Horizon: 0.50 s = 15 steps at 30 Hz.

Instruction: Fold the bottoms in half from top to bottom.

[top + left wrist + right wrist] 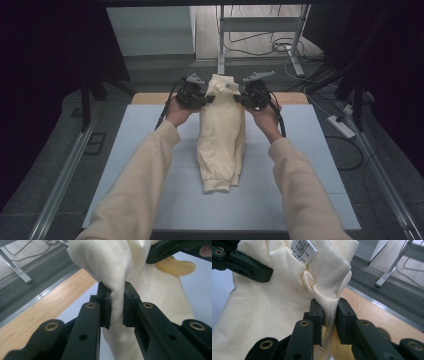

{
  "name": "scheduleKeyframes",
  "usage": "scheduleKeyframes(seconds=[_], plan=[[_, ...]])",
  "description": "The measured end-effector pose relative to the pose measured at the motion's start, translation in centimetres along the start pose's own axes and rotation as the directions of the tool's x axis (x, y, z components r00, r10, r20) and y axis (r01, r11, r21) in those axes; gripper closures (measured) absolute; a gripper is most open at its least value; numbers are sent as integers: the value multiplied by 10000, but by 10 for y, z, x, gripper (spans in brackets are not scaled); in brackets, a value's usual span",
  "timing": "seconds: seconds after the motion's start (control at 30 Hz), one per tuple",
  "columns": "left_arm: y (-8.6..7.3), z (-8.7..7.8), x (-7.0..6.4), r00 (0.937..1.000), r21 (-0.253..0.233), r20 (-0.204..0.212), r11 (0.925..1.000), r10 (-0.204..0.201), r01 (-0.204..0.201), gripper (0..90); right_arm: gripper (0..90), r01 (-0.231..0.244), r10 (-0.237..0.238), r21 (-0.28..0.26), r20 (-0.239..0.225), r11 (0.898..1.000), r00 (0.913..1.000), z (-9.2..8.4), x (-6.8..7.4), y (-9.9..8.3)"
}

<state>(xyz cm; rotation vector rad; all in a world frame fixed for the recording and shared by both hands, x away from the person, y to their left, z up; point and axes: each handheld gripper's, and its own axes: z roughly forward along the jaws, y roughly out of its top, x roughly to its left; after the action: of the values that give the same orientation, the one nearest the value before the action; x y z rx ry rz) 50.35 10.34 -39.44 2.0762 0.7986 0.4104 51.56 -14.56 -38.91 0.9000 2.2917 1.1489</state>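
A cream sweatshirt [220, 135] hangs folded lengthwise above the pale blue mat [310, 165], its cuffs and hem resting near the mat's middle. My left gripper [207, 98] is shut on the cloth at the left of the collar; in the left gripper view the fabric [117, 305] is pinched between the black pads. My right gripper [240, 98] is shut on the right side of the collar, where the ribbed neckband [329, 272] and a white label [303, 250] show above the jaws. Each gripper view has the other gripper's black jaw at its top edge.
The mat lies on a wooden table [290, 97] whose far edge shows behind the grippers. Beyond it stand metal table legs [220, 40] and loose cables [280, 47] on the floor. A power strip [341, 126] lies at the right. Rails run along both sides.
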Motion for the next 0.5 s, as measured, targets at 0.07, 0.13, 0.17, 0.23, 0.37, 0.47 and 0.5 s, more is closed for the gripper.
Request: scheduleKeyframes(seconds=[0.07, 0.13, 0.17, 0.23, 0.37, 0.47, 0.5], plan=[[7, -5, 2, 9999, -186, -124, 9998, 48, -50, 792, 764, 101, -98, -213, 143, 9997, 9998, -2, 0, 9], [10, -9, 3, 9998, -353, -185, 9994, 60, -67, 791, 764, 184, -174, -339, 281, 9993, 9995, -5, 0, 17], [11, -10, 4, 9998, -389, -197, 9992, 43, -51, 791, 764, 204, -192, -405, 292, 9990, 9994, -7, 0, 19], [9, -9, 3, 9999, -323, -154, 9995, 31, -36, 791, 764, 260, -247, -404, 330, 9988, 9991, -7, 1, 21], [1, -4, 1, 9999, -149, -112, 9999, 65, -66, 791, 764, 111, -105, -209, 268, 9997, 9996, -3, 3, 13], [-4, -1, -1, 10000, -136, 3, 9999, 35, -35, 790, 764, 55, -53, -124, 221, 9999, 9997, -1, 4, 6], [-6, 0, -1, 10000, -110, 30, 9999, 84, -83, 790, 764, 27, -25, -105, 151, 9999, 9999, -1, 4, 4]])
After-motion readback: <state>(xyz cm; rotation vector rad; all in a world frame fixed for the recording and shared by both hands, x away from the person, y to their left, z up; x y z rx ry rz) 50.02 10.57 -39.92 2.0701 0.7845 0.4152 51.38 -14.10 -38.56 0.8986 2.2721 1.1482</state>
